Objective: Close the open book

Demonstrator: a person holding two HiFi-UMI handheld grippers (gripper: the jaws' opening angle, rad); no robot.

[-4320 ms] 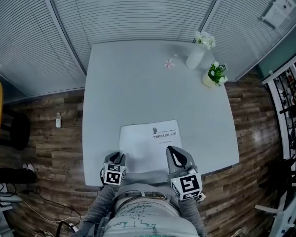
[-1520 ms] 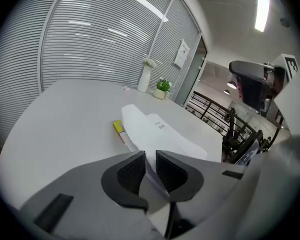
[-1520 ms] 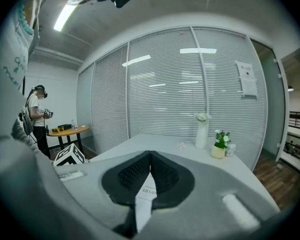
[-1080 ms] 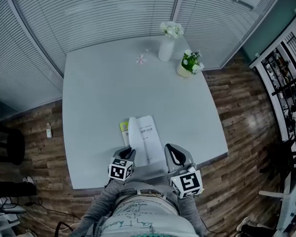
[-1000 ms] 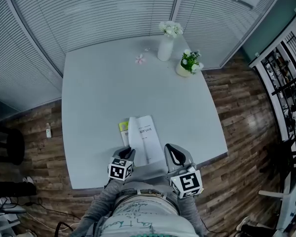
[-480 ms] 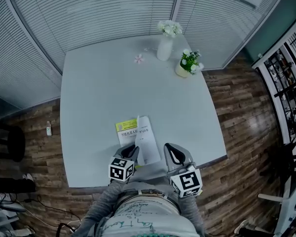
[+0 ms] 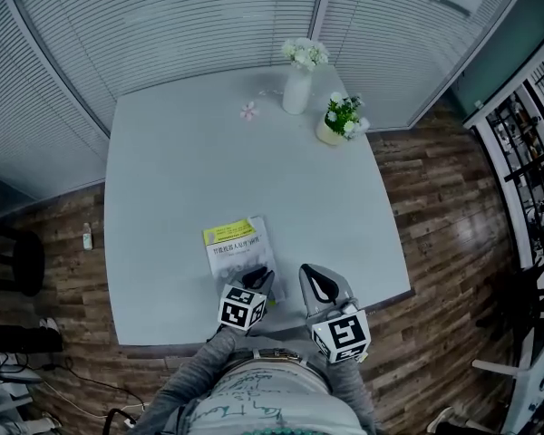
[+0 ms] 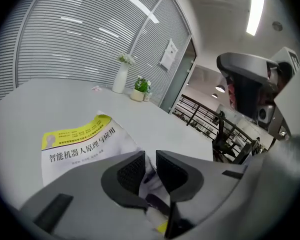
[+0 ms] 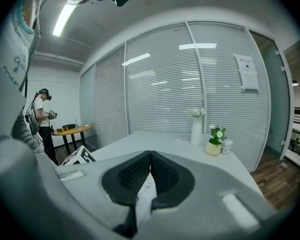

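Note:
The book (image 7: 231, 246) lies closed on the grey table (image 7: 208, 152), its white cover with a yellow top band facing up. It also fills the lower left of the left gripper view (image 8: 80, 144). My left gripper (image 7: 265, 277) is at the book's near right corner. In its own view the left gripper (image 8: 150, 159) has its jaws narrowly apart, pinching the cover's corner. My right gripper (image 7: 306, 275) stands just right of it, apart from the cover. Seen in its own view, the right gripper (image 9: 150, 156) has its tips together, and a white printed page hangs from between them.
A white vase (image 7: 296, 89) with flowers, a small potted plant (image 7: 338, 120) and a pink flower (image 7: 247, 111) sit at the table's far side. The table's front edge is right below the grippers. A person (image 9: 42, 119) stands by a round table (image 9: 70, 130) far left.
The raised half of the book has swung over and now lies flat, yellow cover up. My left gripper moved right with it, ending close to the right gripper.

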